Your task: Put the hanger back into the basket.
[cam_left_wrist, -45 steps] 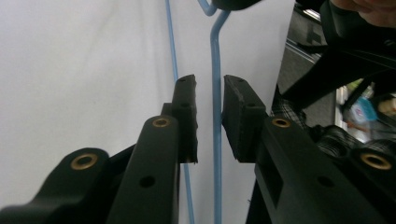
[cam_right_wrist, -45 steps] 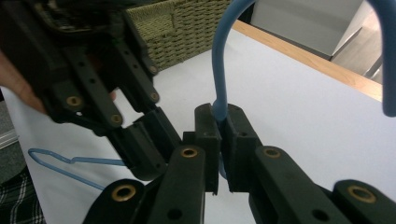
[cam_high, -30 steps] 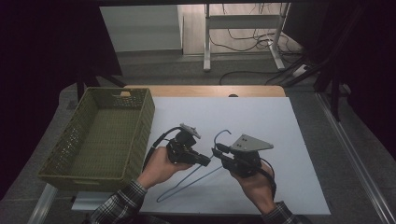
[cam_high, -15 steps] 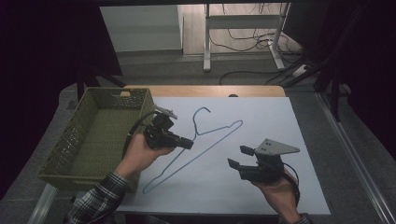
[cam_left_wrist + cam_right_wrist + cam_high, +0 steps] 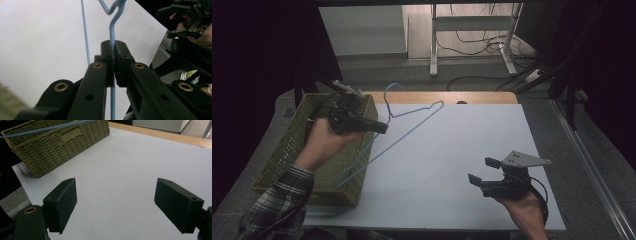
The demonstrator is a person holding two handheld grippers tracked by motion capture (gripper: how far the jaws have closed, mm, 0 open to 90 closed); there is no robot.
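Left gripper (image 5: 379,127) clamps blue hanger (image 5: 412,127) beside basket (image 5: 287,150); right gripper (image 5: 484,170) jaws apart

High view looks down; gripper views sit close (both share the table (image 5: 452,150)) — facing across it.

Overall level: dim room; dark at left and right edges of the high view.
Brightest area: white table surface (image 5: 452,150), evenly lit, no hard glare.
Background light: brighter floor patch at upper centre of the high view.
Shadows: soft, faint beside the woven basket (image 5: 57,145).
Focus: left gripper view blurred at lower left corner.
Sharpness: high view slightly soft and grainy.
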